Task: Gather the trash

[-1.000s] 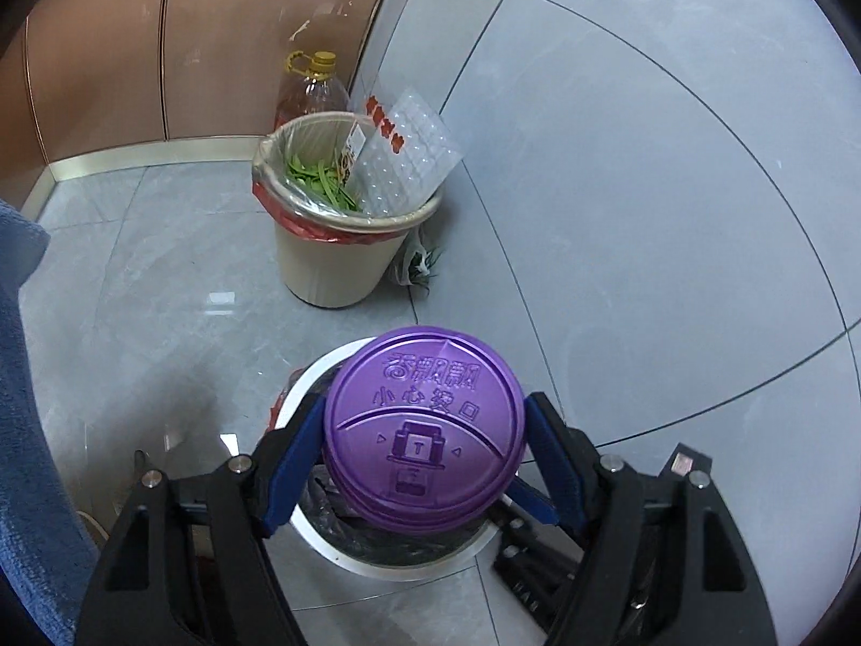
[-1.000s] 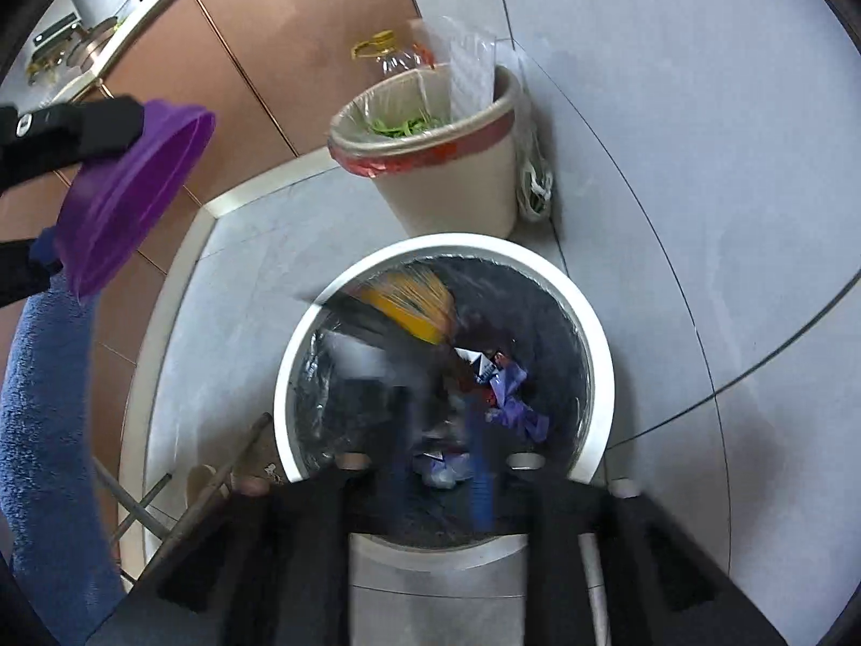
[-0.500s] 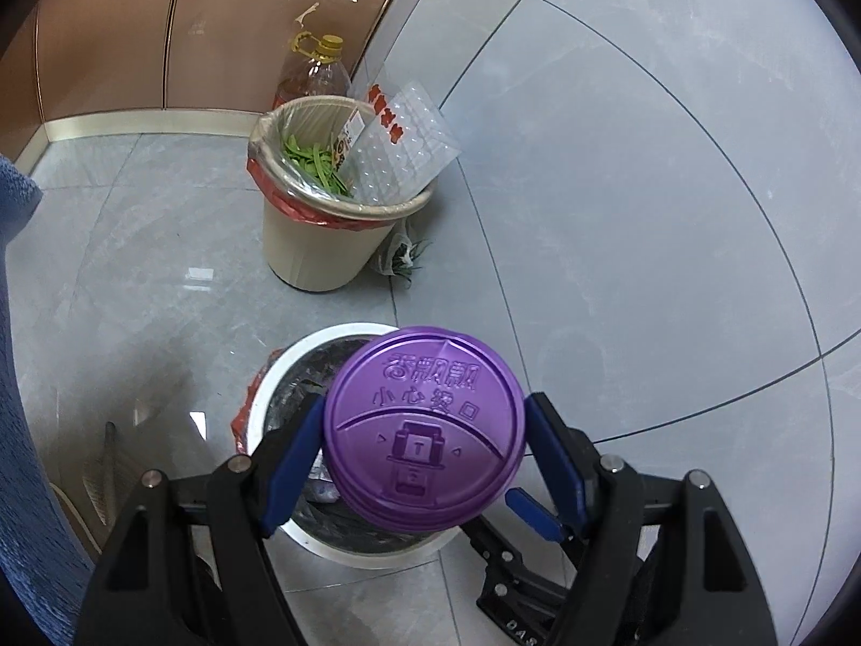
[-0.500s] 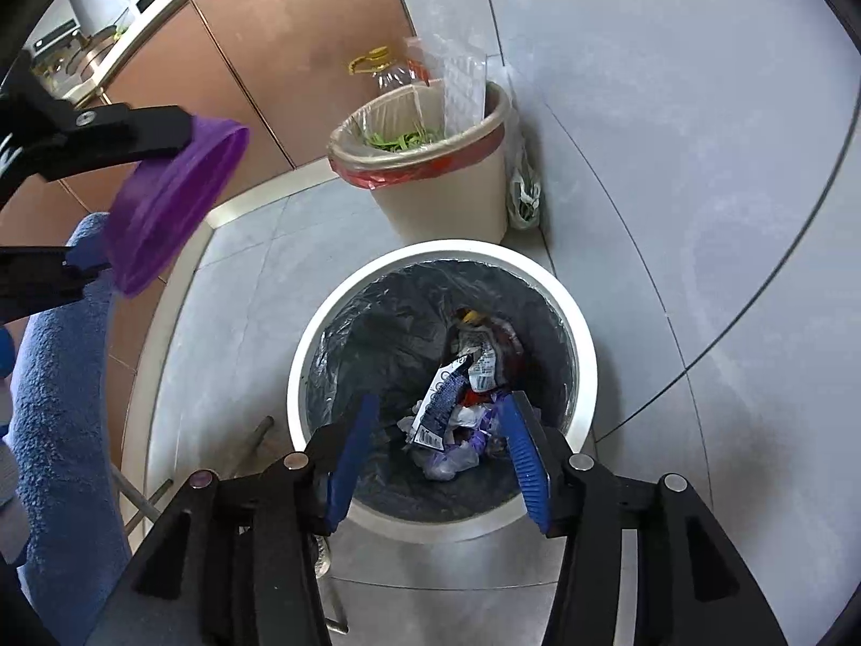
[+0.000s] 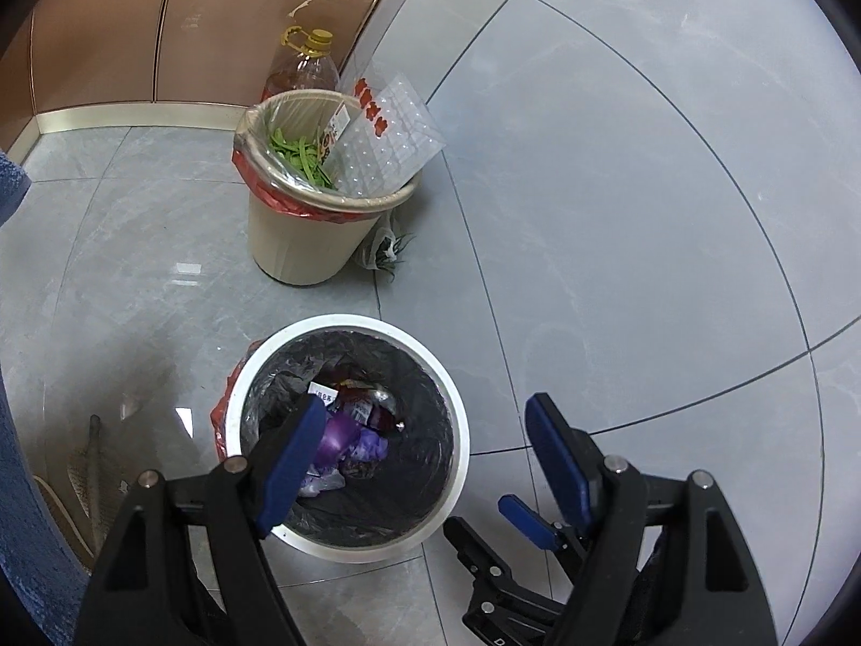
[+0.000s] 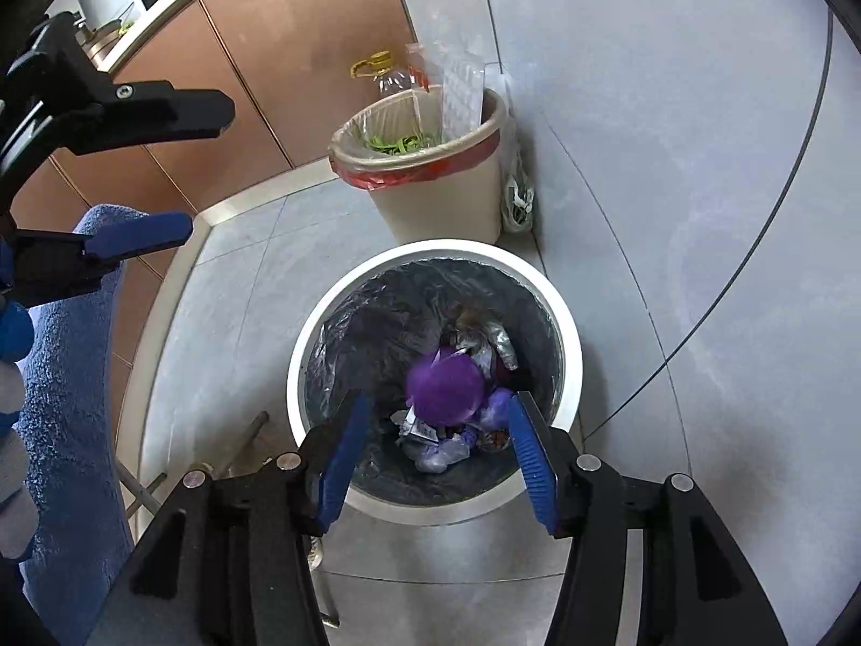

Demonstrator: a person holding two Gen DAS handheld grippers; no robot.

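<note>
1. Now the purple lid (image 6: 444, 390) lies inside the white bin (image 6: 301, 366), on top of the wrappers and crumpled bags heaped on the black liner; it looks slightly blurred in the right wrist view.
2. Seen from the left wrist, the lid (image 5: 336, 439) shows only partly, tucked behind the blue pad of one finger and well below it, down in the bin (image 5: 457, 430).
3. The left gripper (image 5: 425, 441) hangs over the bin with its jaws wide apart and nothing between them; no pad touches the lid.
4. From the right wrist camera the left gripper (image 6: 202, 167) appears at the upper left edge, its two fingers spread and bare, off to the side of the bin's rim.
5. The right gripper (image 6: 436, 441) points down into the bin mouth; its jaws have just been opening, and they stand apart with no item pressed by the pads. The lid sits in the gap between the fingers as pictured, yet deep in the bin, clear of both.
6. Behind the white bin stands a beige bin (image 5: 301, 247) with a red liner, holding green vegetable scraps (image 5: 298, 153) and a clear plastic tray (image 5: 393, 134) that leans out over its rim.
7. An oil bottle (image 5: 304, 67) with a yellow cap stands behind that bin, against the brown cabinet (image 5: 107, 27).
8. A blue fuzzy sleeve (image 6: 70, 377) fills the left edge of the right wrist view.
</note>
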